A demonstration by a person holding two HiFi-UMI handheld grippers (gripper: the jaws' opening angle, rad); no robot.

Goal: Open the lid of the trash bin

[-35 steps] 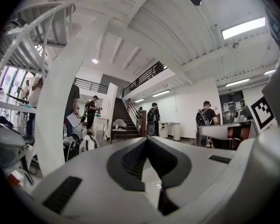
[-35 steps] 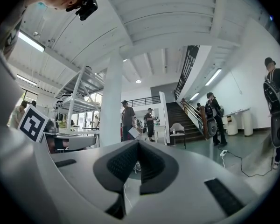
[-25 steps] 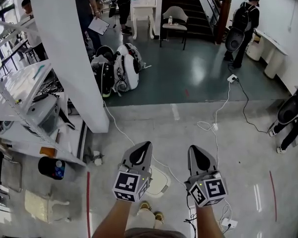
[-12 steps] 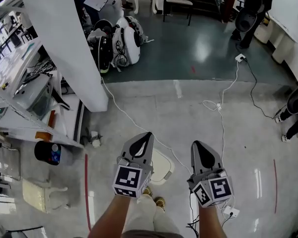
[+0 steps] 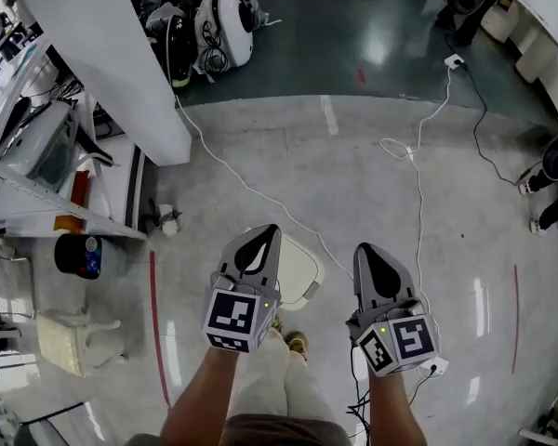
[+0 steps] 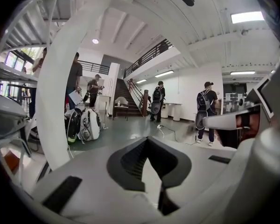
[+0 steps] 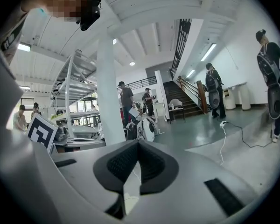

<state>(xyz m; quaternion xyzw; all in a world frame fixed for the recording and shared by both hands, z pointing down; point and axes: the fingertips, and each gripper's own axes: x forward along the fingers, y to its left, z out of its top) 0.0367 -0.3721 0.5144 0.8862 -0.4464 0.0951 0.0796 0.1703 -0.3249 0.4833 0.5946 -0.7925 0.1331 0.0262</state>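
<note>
The left gripper (image 5: 260, 244) and right gripper (image 5: 367, 260) are pinched together, empty; the trash bin lid (image 5: 298, 273), seemingly light plastic, should lift at its rim.

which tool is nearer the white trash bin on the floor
Left. The left tool hangs over the trash bin's left edge; the right tool is off to its right.

Right tool (image 7: 137, 146) jaws together; white pillar (image 7: 109, 92) ahead, staircase (image 7: 185, 99) farther right.
</note>
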